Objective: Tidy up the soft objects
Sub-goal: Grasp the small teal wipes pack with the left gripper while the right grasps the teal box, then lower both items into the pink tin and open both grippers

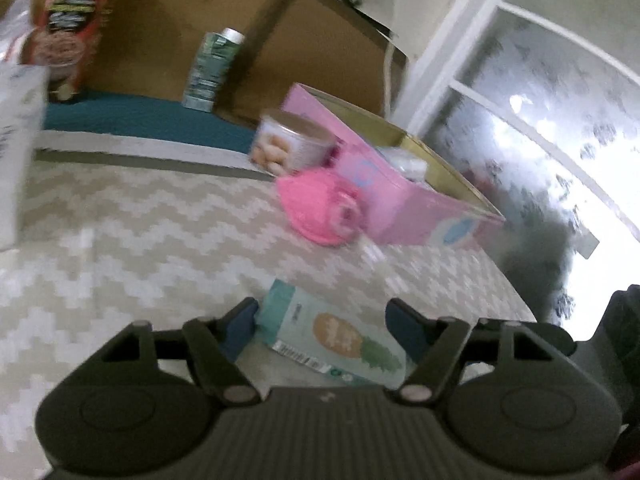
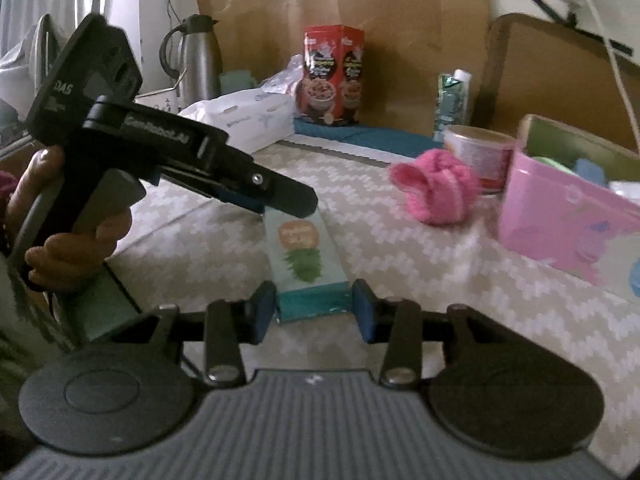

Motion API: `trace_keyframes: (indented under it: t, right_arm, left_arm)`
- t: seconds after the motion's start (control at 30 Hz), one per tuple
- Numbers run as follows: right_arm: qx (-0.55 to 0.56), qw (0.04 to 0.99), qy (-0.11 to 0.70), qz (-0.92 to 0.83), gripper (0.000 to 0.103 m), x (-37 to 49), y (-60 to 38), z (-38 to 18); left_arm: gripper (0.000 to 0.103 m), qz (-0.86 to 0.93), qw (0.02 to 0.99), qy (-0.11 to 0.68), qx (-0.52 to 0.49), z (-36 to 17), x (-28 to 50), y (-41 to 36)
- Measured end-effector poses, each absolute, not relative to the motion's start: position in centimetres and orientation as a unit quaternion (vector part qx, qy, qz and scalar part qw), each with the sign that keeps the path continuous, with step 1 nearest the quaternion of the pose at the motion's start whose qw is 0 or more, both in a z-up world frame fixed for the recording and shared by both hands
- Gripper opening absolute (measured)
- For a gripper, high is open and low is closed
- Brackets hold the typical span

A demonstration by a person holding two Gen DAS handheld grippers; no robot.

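Note:
A pink fuzzy soft item [image 1: 320, 210] [image 2: 436, 190] lies on the zigzag cloth beside an open pink box [image 1: 404, 196] [image 2: 568, 224]. A teal pineapple-print pack [image 1: 332, 336] [image 2: 306, 256] lies flat near me. My left gripper [image 1: 320, 320] is open, its fingers either side of the pack's far end; it also shows in the right wrist view [image 2: 288, 200], low over the pack. My right gripper [image 2: 314, 312] is open, its blue pads straddling the pack's near end without a firm squeeze.
A round tin [image 1: 292, 144] [image 2: 480, 156] stands behind the pink item. A red cereal box [image 2: 332, 76], a green carton [image 2: 454, 100], a white pack [image 2: 248, 120] and a steel jug [image 2: 198, 60] stand at the back on a teal mat [image 1: 140, 120]. A window is beyond the table edge.

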State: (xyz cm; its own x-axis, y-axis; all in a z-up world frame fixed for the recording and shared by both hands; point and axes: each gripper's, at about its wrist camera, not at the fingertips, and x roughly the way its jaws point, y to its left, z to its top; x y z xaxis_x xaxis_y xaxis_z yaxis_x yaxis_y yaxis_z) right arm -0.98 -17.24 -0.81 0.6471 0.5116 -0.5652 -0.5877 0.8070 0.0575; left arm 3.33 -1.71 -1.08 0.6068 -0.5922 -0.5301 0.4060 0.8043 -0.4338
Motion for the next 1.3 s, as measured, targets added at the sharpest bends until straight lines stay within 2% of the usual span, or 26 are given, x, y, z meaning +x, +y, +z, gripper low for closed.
trace_keyframes:
  t: [0.27, 0.47, 0.73, 1.07, 1.3]
  right_arm:
    - [0.023, 0.924, 0.309, 0.225, 0.044, -3.0, -23.2, -0.2]
    - [0.078, 0.953, 0.240, 0.168, 0.044, -3.5, -27.1, 3.1]
    - [0.021, 0.976, 0.185, 0.116, 0.044, 1.3, -28.8, 5.5]
    - [0.019, 0.966, 0.241, 0.090, 0.044, 10.8, -29.7, 5.0]
    - [0.039, 0.952, 0.300, 0.054, 0.046, 16.3, -29.5, 2.9]
  left_arm:
    - [0.065, -0.344, 0.867, 0.338, -0.122, 1.3, 4.6, -8.7]
    - [0.064, -0.390, 0.877, 0.271, -0.074, 6.6, 5.9, -13.9]
    - [0.064, -0.376, 0.890, 0.251, -0.064, 8.6, 11.9, -17.9]
    - [0.067, -0.303, 0.902, 0.303, -0.055, 6.5, 21.2, -21.2]
    - [0.074, -0.292, 0.906, 0.302, -0.058, 5.7, 21.2, -21.1]
